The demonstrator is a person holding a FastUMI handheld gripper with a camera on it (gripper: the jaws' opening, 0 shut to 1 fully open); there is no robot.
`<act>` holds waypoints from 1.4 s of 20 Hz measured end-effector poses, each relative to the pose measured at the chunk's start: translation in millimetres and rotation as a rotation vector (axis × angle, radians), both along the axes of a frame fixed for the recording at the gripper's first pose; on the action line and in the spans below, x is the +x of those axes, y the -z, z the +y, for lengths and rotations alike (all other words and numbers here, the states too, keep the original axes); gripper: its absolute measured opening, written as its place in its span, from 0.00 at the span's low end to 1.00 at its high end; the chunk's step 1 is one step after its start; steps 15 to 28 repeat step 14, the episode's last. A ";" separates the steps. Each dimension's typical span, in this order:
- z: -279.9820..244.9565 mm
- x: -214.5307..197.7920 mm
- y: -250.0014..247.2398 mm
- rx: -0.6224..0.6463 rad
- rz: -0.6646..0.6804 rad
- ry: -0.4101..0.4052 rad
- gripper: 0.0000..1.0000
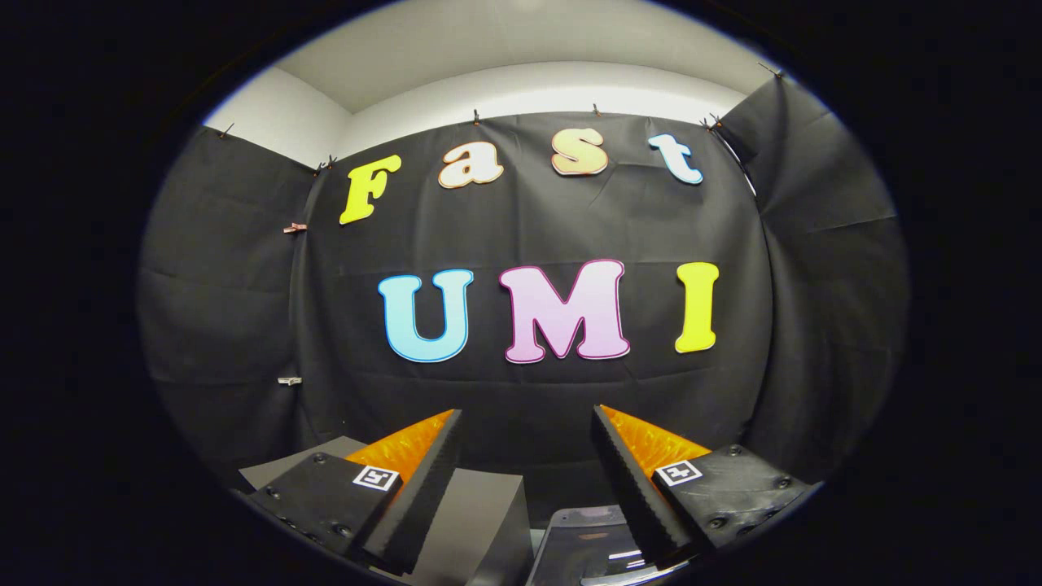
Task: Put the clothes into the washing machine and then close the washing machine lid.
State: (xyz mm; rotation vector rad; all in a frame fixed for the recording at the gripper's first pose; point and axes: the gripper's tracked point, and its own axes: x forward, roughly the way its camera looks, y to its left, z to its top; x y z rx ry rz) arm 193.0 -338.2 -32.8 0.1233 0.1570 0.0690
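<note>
The tool (pixel 525 456) is held level and aimed at the black cloth wall (pixel 529 228) of the booth; its two fingers stand wide apart at the bottom centre of the frame, with nothing between them. Low down between and under the fingers shows a grey box-like block (pixel 480 513) and, just right of it, a dark glossy curved surface (pixel 590 541) with light glinting off it. That glossy piece may be part of the washing machine, perhaps its lid, but too little of it is visible to tell, or to say whether it is open or closed. I can make out no clothes here. With the tool empty, this fits either clothes waiting to be fetched or a load already in; the frame does not settle which
</note>
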 end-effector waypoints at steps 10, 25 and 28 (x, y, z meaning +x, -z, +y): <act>-5.5 3.6 -0.5 -0.007 0.000 0.006 0.98; -7.7 3.3 -2.4 0.003 -0.004 0.008 0.98; -7.7 3.3 -2.4 0.003 -0.004 0.008 0.98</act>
